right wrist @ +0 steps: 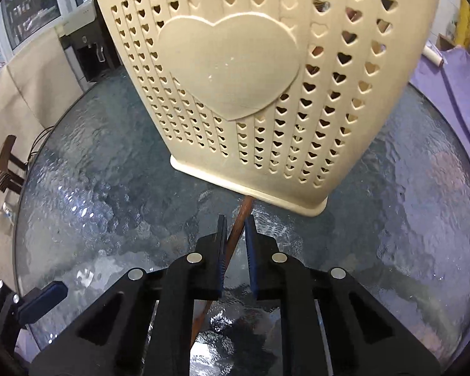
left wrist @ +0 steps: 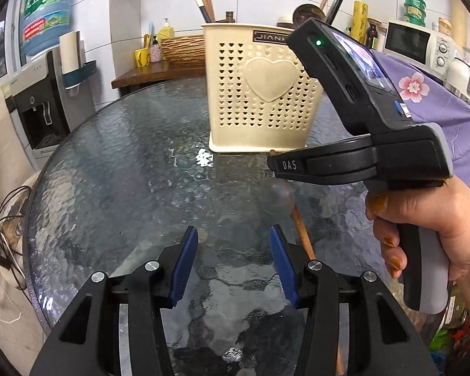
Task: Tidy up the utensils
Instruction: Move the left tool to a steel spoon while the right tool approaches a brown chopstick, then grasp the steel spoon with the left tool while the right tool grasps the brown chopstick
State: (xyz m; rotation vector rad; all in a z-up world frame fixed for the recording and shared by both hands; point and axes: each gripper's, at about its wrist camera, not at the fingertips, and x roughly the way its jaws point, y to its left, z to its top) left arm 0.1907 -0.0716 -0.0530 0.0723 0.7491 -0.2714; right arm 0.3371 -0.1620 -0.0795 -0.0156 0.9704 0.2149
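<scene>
Wooden spoon (right wrist: pixel 239 225) in front of the holder (right wrist: pixel 266 94): we are closing right gripper (right wrist: pixel 235 235) around its handle, contact unclear; left gripper (left wrist: pixel 233 244) open, empty. Next: lift into holder.

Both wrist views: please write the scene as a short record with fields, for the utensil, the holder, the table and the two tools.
utensil: wooden spoon, handle between the pads of the right tool
spoon position: slanted, handle end near the holder's base
holder: cream utensil basket with heart holes, upright on the table
holder contents: chopsticks and other utensils stand in it
table: round glass table
left tool: open, holds nothing, above the glass
right tool: closed on the spoon handle, in the person's right hand
</scene>
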